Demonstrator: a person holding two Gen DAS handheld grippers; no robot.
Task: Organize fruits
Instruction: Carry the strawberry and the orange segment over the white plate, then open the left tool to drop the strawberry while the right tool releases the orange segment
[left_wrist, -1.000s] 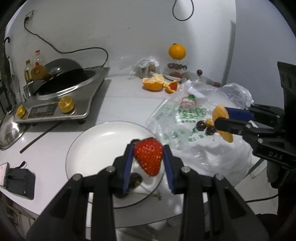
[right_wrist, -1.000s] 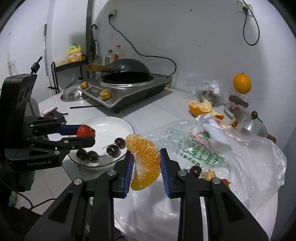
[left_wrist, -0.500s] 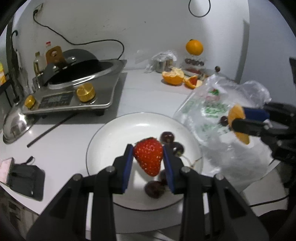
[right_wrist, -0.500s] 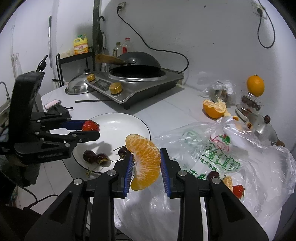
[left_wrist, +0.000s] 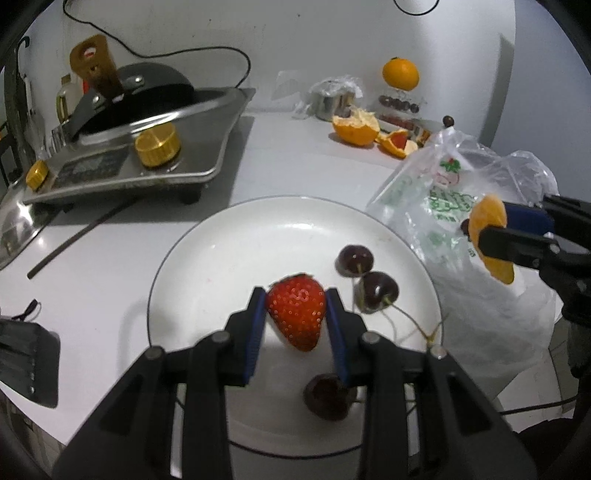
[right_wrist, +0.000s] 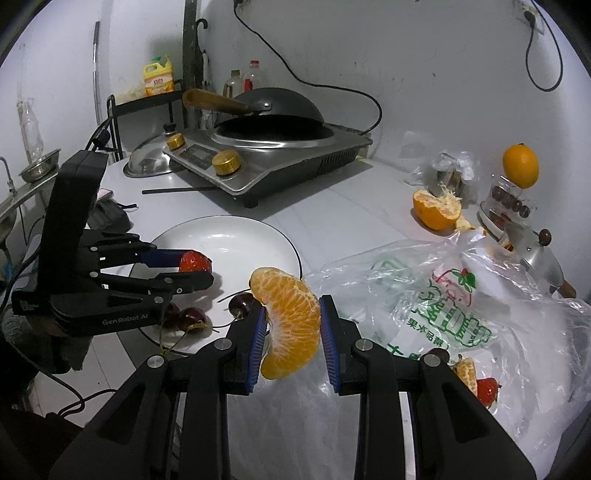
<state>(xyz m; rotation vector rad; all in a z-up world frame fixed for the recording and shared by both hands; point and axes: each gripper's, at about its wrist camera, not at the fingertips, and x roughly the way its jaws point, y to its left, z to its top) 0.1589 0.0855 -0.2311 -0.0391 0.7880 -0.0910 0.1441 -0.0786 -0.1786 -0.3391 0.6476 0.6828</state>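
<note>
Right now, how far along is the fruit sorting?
Done: three cherries lie on the plate. In hand: the left gripper holds a strawberry over the plate; the right gripper holds an orange segment near the plate's edge. Left: a cherry, segment and strawberry on the bag.

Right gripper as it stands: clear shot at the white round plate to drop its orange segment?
Probably yes. The right gripper, shut on the peeled orange segment, hangs beside the white round plate; the left gripper with its red strawberry covers only the near-left part.
</note>
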